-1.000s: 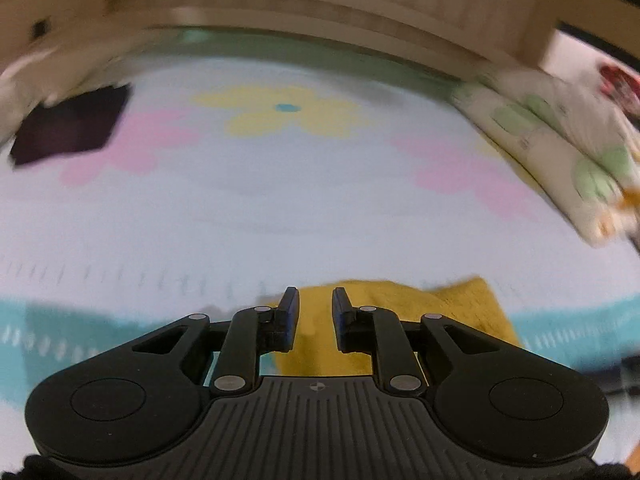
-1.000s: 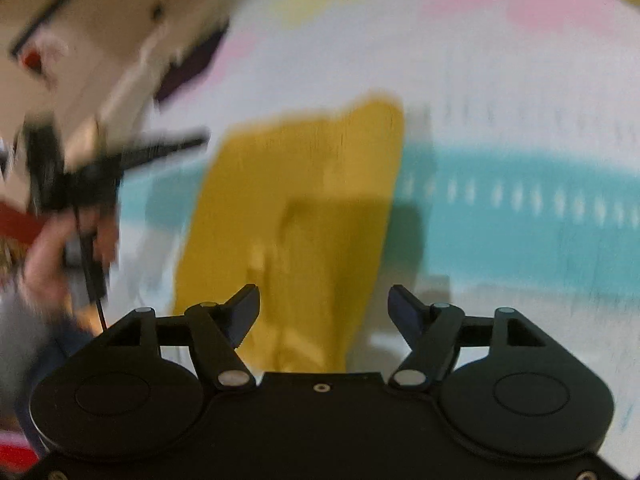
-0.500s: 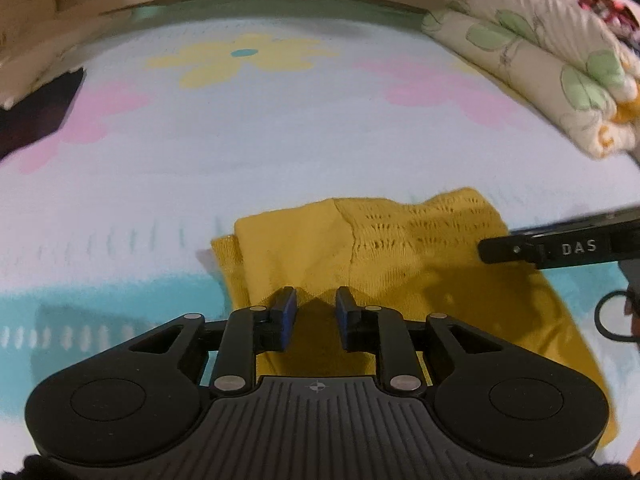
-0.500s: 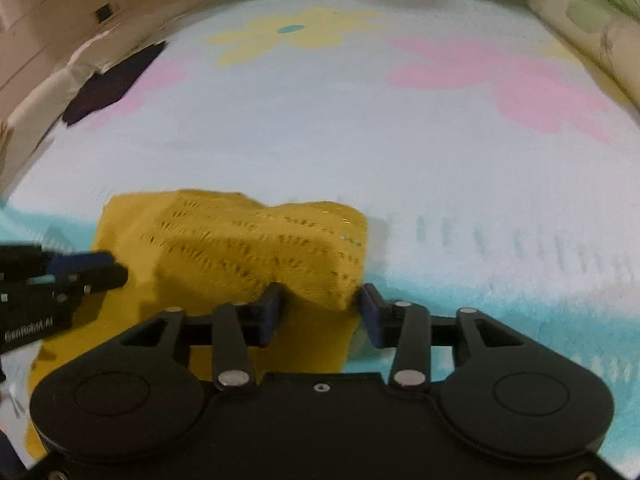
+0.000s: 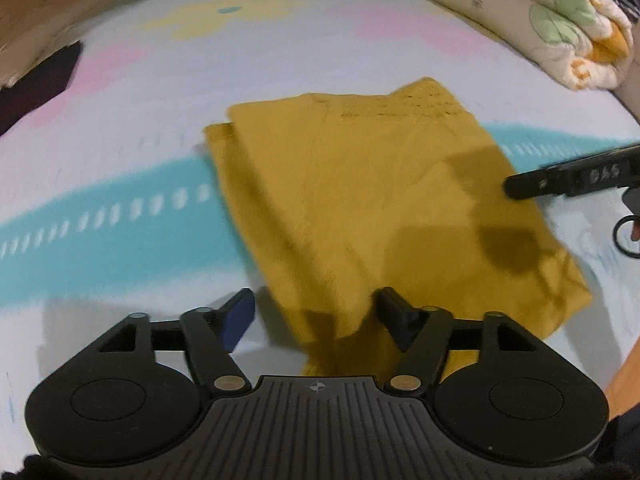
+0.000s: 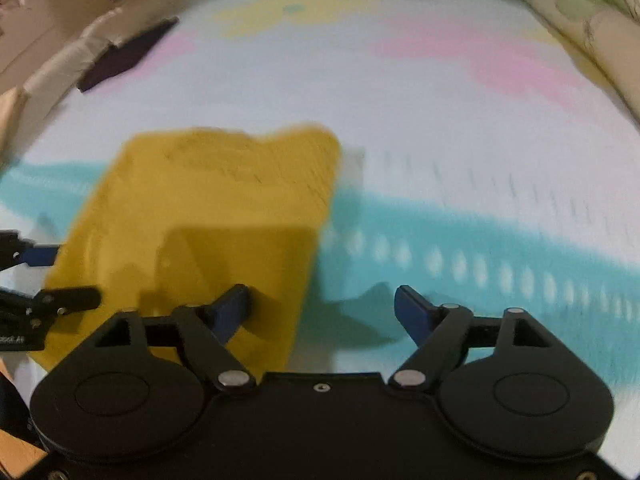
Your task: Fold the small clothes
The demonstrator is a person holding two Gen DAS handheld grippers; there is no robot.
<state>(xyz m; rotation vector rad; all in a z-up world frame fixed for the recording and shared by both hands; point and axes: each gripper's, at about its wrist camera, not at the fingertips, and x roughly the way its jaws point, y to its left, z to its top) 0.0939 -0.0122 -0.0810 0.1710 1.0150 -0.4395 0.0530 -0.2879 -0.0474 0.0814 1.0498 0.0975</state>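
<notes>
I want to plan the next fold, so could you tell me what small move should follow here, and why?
Probably lift both away. The left hand-held gripper and right hand-held gripper have just been opening and grip nothing, and the yellow garment lies folded flat on the bedsheet.

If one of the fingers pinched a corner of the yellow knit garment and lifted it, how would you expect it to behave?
The yellow knit garment would probably droop and hang limp, since it lies flat in soft folded layers on the patterned bedsheet. The fold would likely fall open, because nothing pins the layers together. It looks thin and so probably light, and its knit texture suggests it would not slip easily.
</notes>
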